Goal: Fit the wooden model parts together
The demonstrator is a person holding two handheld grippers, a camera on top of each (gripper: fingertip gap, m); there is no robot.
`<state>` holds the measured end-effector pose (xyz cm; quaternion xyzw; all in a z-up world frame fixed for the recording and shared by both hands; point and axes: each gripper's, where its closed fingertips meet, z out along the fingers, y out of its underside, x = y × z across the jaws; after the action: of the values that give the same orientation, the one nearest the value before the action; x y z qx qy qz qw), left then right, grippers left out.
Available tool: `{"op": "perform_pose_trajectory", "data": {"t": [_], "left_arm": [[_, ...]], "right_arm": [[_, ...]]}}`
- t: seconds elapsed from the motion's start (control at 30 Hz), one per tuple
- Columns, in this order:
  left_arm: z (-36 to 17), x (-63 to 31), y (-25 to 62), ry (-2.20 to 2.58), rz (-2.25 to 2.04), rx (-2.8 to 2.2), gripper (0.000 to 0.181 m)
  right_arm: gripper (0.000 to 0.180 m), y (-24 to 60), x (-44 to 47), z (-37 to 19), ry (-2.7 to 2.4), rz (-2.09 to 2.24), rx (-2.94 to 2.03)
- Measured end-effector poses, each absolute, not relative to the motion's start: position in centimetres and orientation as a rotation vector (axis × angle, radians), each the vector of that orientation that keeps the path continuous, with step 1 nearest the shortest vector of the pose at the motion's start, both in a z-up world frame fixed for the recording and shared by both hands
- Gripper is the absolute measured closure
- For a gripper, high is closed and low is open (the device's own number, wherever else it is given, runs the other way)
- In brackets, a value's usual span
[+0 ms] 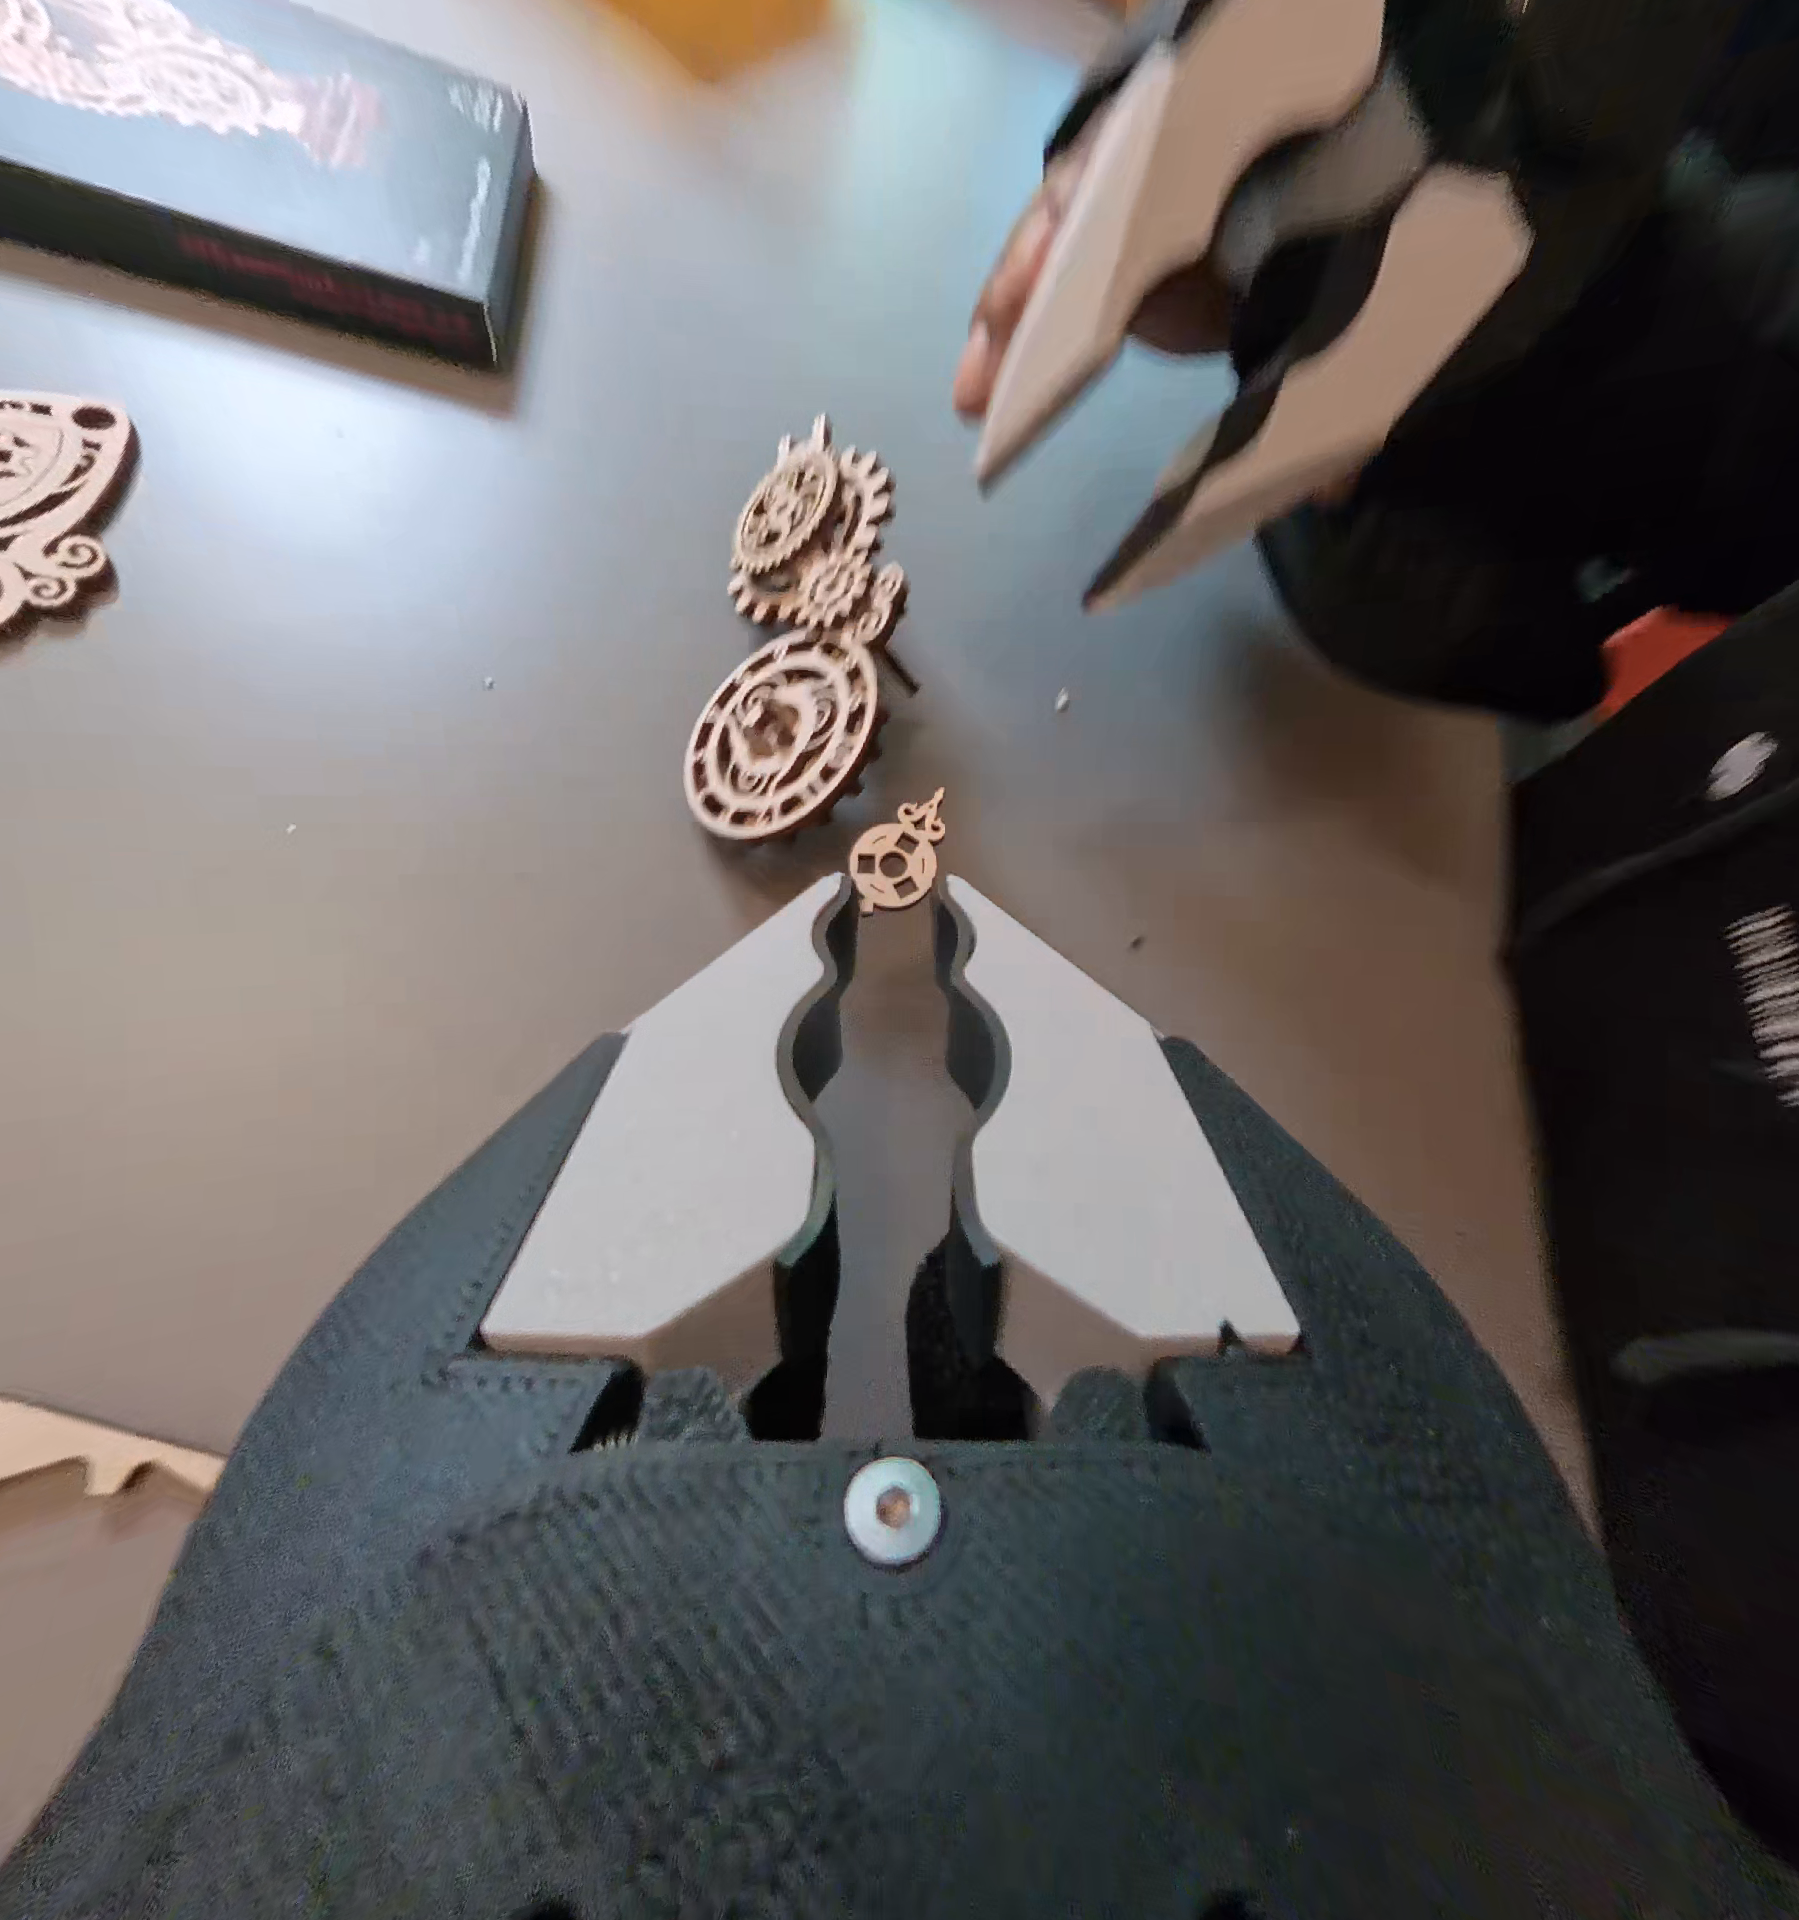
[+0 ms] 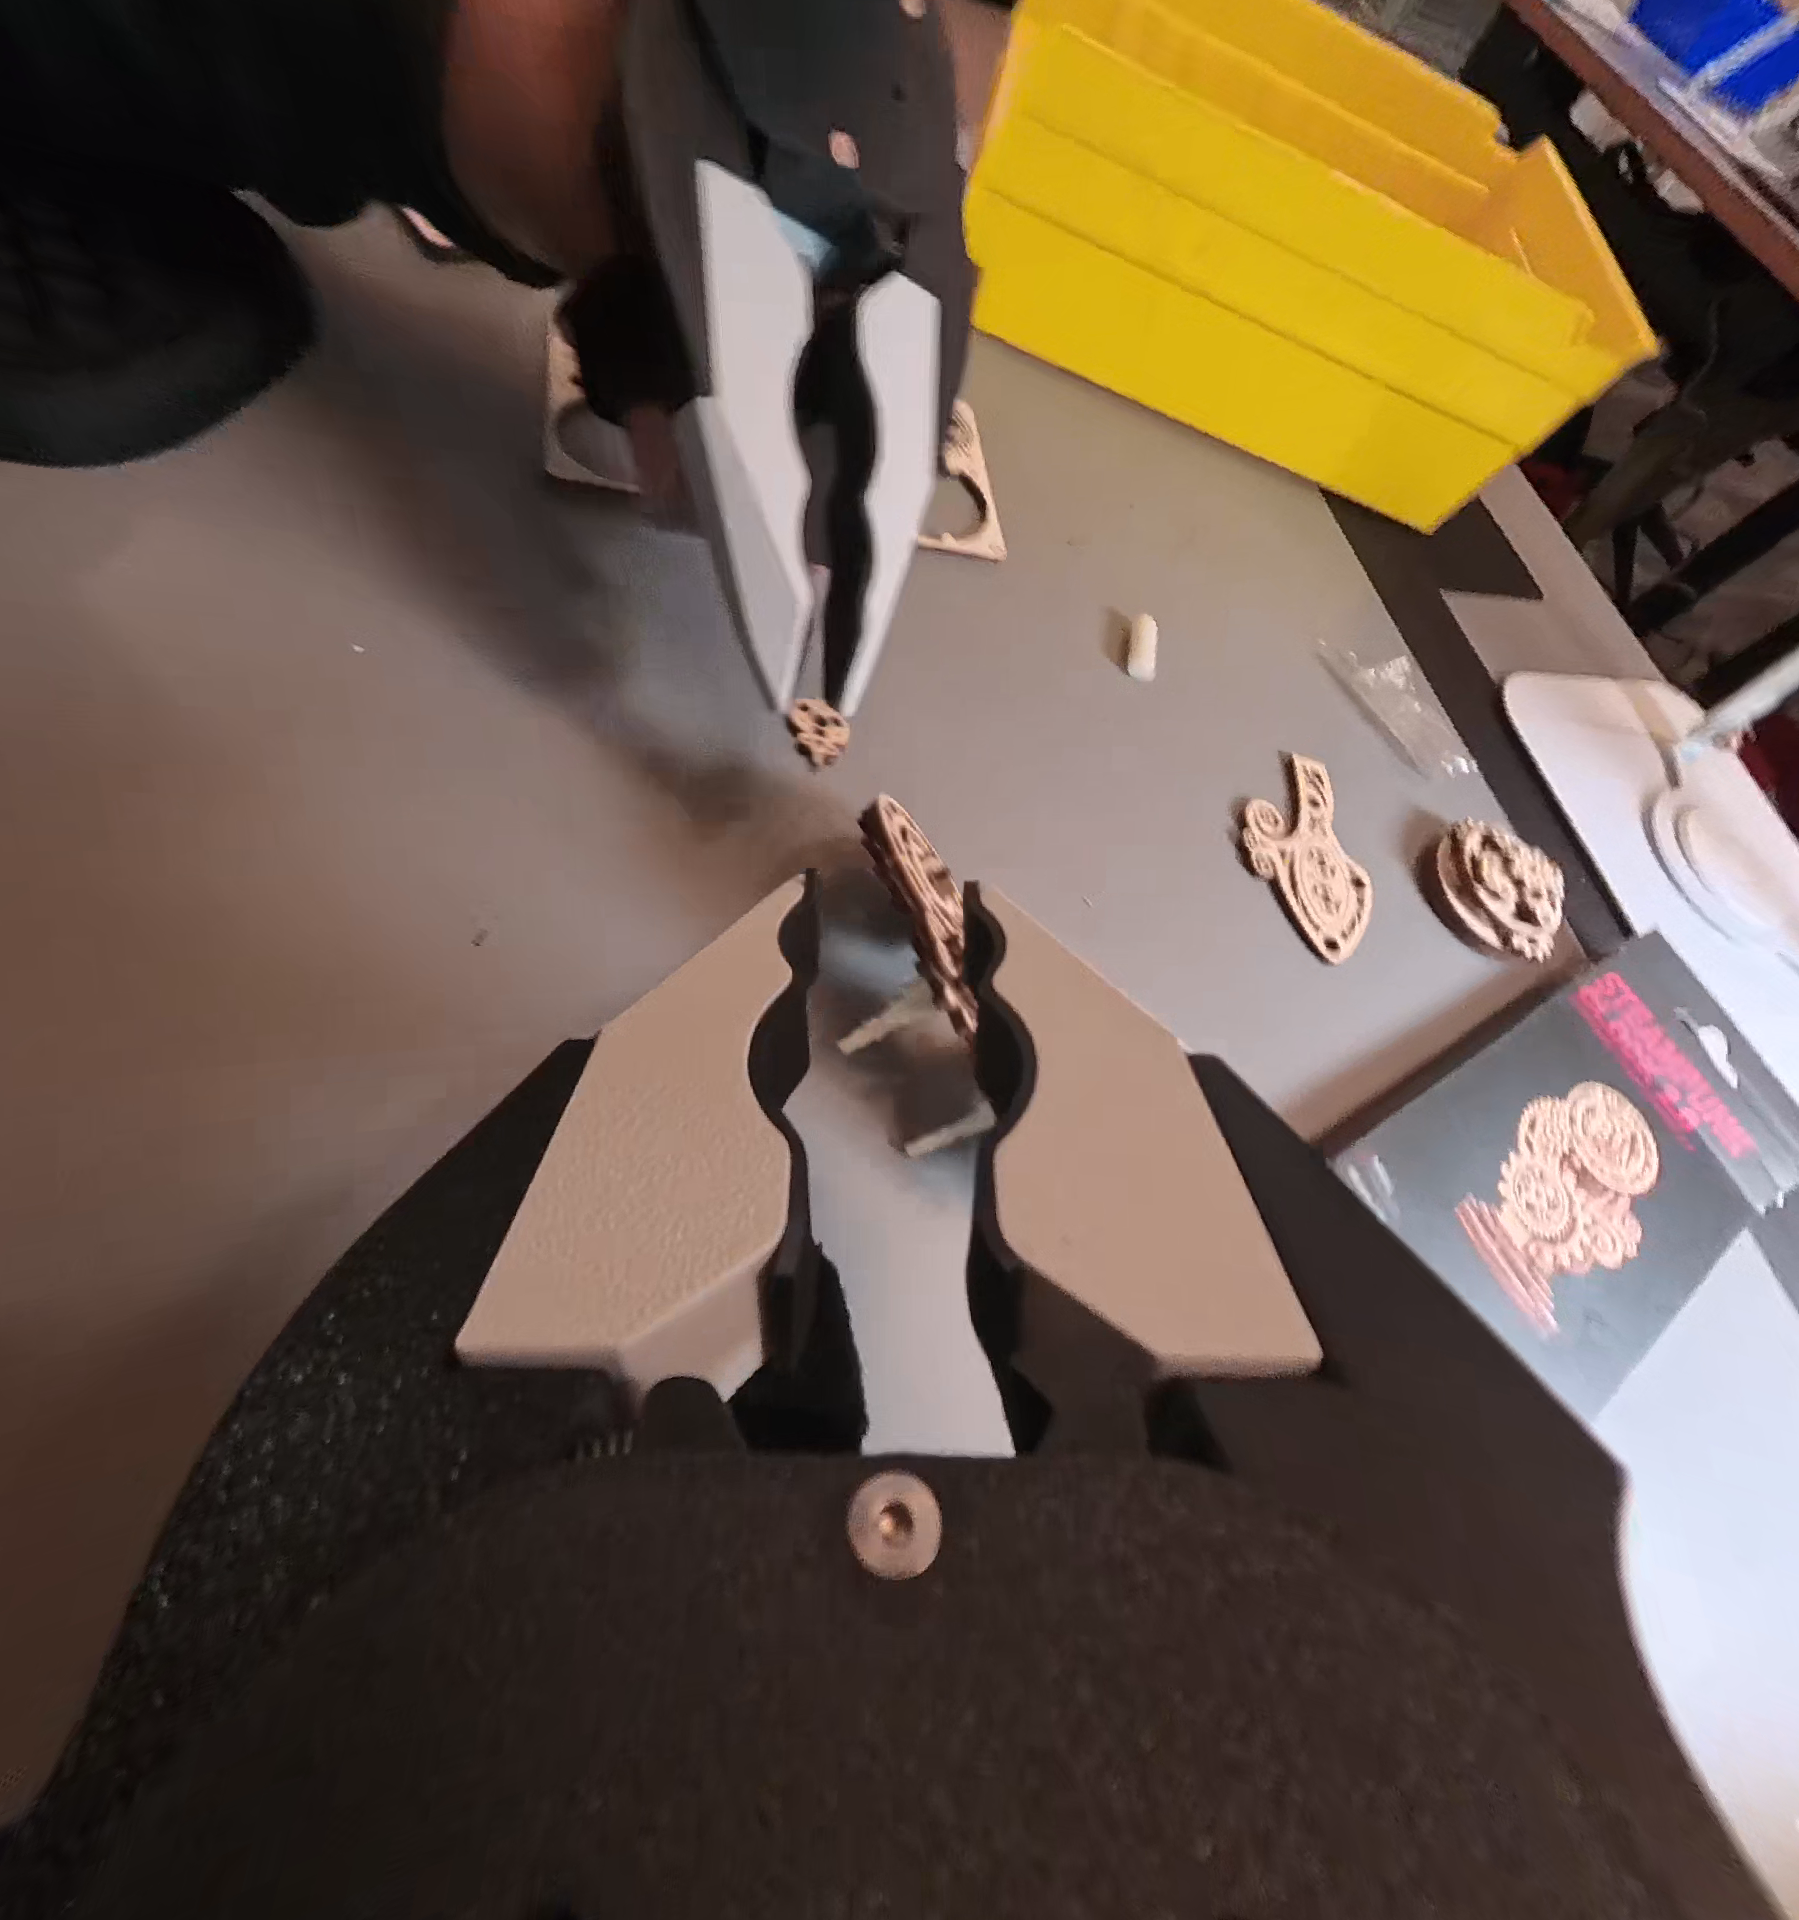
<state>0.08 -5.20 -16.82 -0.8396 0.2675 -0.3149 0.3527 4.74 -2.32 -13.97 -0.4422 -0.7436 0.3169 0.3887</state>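
Observation:
My left gripper [image 1: 895, 883] is shut on a small round wooden piece with a pointer [image 1: 893, 864], held at the fingertips above the grey table. It also shows in the right wrist view [image 2: 817, 712], pointing down with the piece [image 2: 819, 735]. A wooden gear assembly [image 1: 801, 644] rests on the table just beyond it, with pegs sticking out of one side. My right gripper [image 1: 1038, 535] is blurred at the upper right, open and off to one side of the assembly. In its own view [image 2: 890, 888] the assembly [image 2: 916, 914] shows edge-on between the open fingers.
A black box [image 1: 251, 208] lies at the far left, also in the right wrist view [image 2: 1560, 1174]. An ornate wooden plate [image 2: 1305, 883] and a round gear piece [image 2: 1497, 883] lie to the right. Yellow bins [image 2: 1290, 260] stand behind. A cut-out wooden sheet [image 1: 43, 1475] lies near. The tips of one gripper are about 7 centimetres away from the tips of the other. The ornate wooden plate [image 2: 1305, 883] is about 20 centimetres from both grippers' fingertips. It is also in sight in the left wrist view [image 1: 15, 494].

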Motion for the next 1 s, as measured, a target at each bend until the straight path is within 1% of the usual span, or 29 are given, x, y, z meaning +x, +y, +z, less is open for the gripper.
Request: {"op": "perform_pose_trajectory", "data": {"t": [0.17, 0.47, 0.5, 0.6, 0.77, 0.93, 1.0], "left_arm": [[-14.0, 2.3, -5.1, 0.623, -0.958, -2.125, 0.168], [-12.5, 4.2, -5.0, 0.576, -1.113, -2.087, 0.170], [-12.2, 4.2, -5.0, 0.589, -1.113, -2.055, 0.168], [-12.3, 3.1, -4.5, 0.638, -0.991, -2.013, 0.153], [-16.8, 0.1, -3.1, 0.795, -0.532, -2.081, 0.138], [-19.6, 1.1, -1.8, 0.932, -0.341, -2.092, 0.142], [-20.3, 1.3, -1.4, 0.990, -0.285, -2.092, 0.153]], "right_arm": [[0.161, -4.9, 3.7, -13.0, -1.930, 0.747, -0.931], [0.178, -5.0, 3.4, -12.9, -1.941, 0.580, -0.757], [0.179, -4.8, 3.5, -12.9, -1.940, 0.589, -0.765], [0.179, -3.9, 4.0, -12.6, -1.908, 0.728, -0.867], [0.179, 0.6, 4.7, -12.5, -1.805, 0.890, -1.130], [0.179, 3.2, 3.8, -13.2, -1.819, 0.941, -1.239], [0.179, 3.5, 3.3, -13.4, -1.840, 0.962, -1.250]]}}
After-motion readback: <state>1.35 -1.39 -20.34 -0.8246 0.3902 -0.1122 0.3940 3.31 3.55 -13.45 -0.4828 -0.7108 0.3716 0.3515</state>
